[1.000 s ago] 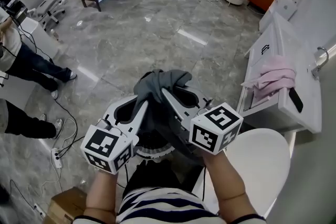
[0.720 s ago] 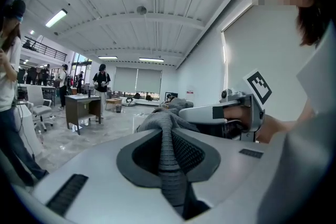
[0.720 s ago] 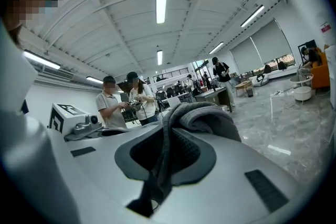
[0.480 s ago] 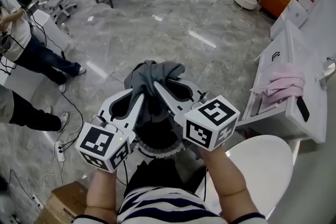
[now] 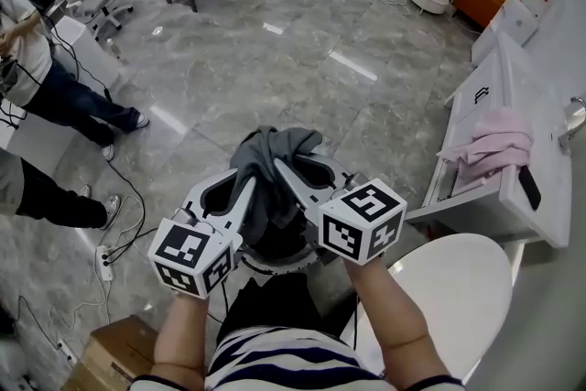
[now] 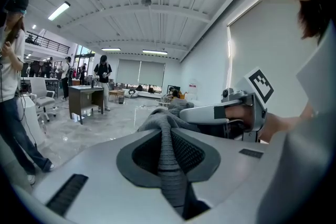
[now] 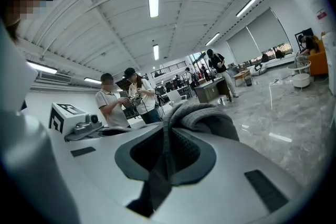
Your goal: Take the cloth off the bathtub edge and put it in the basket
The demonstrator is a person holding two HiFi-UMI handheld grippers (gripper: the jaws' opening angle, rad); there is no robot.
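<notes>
Both my jaws are clamped on the same grey cloth [image 5: 271, 153]: the left gripper [image 5: 249, 185] and the right gripper [image 5: 280, 166] each pinch a fold, side by side, with the bundle bunched at their far tips. The basket [image 5: 275, 265] sits right under them, mostly hidden. A pink cloth [image 5: 499, 142] lies on the bathtub edge [image 5: 499, 69], far right. If I let go unevenly, I expect a tail could snag one jaw or drape outside the rim.
</notes>
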